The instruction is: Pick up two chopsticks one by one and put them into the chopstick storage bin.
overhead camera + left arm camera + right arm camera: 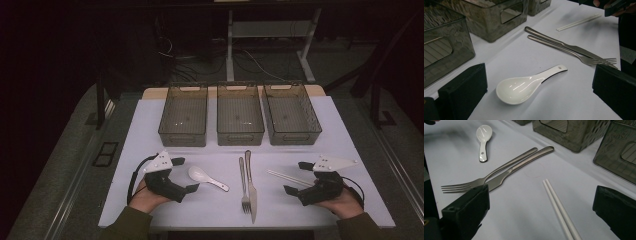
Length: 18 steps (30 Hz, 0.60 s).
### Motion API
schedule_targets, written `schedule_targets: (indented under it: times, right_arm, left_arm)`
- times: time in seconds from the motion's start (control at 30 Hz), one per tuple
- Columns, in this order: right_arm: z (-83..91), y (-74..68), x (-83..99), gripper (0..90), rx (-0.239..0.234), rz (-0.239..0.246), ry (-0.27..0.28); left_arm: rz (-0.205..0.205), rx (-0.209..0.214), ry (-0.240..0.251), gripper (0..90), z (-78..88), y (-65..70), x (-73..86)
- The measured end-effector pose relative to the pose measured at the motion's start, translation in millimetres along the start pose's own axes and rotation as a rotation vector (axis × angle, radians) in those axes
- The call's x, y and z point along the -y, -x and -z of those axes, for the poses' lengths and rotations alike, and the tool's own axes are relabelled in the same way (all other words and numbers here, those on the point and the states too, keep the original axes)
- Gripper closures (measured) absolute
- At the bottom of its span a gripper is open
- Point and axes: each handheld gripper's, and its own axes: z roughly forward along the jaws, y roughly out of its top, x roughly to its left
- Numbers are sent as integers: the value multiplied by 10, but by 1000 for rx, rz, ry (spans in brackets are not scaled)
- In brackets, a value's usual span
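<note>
A white ceramic spoon [206, 177] lies on the white table, just right of my left gripper [184, 174], whose jaws stand open around empty space. In the left gripper view the spoon [524, 86] rests between and beyond the two black jaws. A metal fork [243, 182] and knife [250, 184] lie side by side at the table's middle. A pair of white chopsticks [289, 177] lies just left of my right gripper [297, 177], open too. The right gripper view shows the chopsticks [560, 210] between its jaws, untouched, with the fork [491, 173] and knife [521, 166] to the left.
Three smoky transparent bins stand in a row at the back: left [184, 114], middle [240, 113], right [291, 113]. All look empty. The table's front edge runs just before the person's sleeves. Dark floor, cables and a desk frame lie beyond.
</note>
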Motion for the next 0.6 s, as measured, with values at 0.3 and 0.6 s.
schedule_targets:
  times: [0.3, 0.6]
  right_arm:
    - [16, 7, -17, 9, -7, -1, -3]
    - [66, 46, -58, 9, -3, -3, -36]
  left_arm:
    - [4, 12, 2, 0, -1, 1, -2]
    - [1, 12, 3, 0, 11, 10, -5]
